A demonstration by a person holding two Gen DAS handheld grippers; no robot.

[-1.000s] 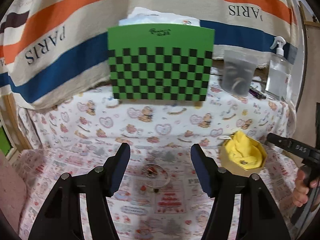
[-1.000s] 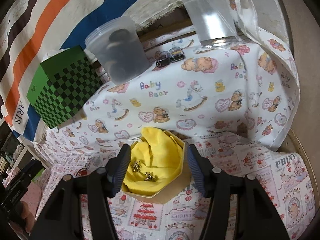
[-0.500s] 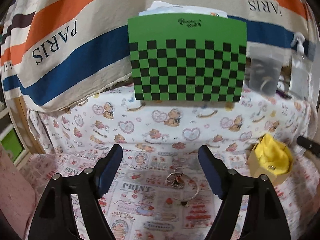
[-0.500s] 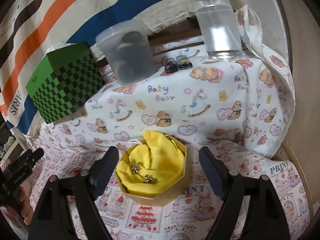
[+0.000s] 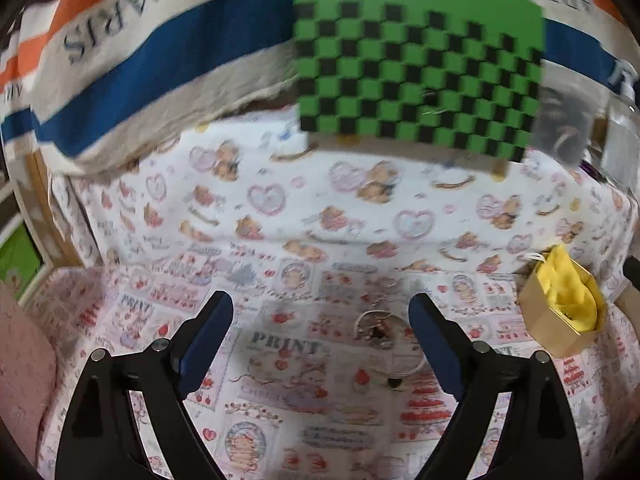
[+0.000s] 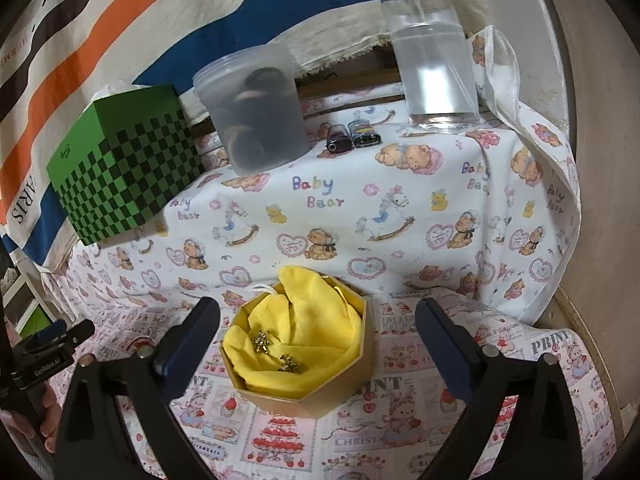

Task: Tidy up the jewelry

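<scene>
A gold octagonal box [image 6: 308,394] lined with yellow cloth holds two small gold earrings [image 6: 262,341]. My right gripper [image 6: 318,320] is open and empty, its fingers on either side of the box. In the left wrist view the box [image 5: 556,330] sits at the right. A thin silver bracelet with a charm [image 5: 378,326] lies on the printed cloth, just left of the right finger. My left gripper [image 5: 321,312] is open and empty above the cloth, the bracelet off-centre to its right.
On a raised ledge behind stand a green checkered box [image 6: 124,176], a frosted plastic tub [image 6: 256,116], a clear pump bottle [image 6: 432,56] and two small dark items [image 6: 352,136]. A striped PARIS cloth [image 5: 160,40] hangs behind. The left gripper's handle [image 6: 36,356] shows at left.
My left gripper has swung left and closer, so the bracelet now lies right of centre. My right gripper has opened wider and backed off the box slightly.
</scene>
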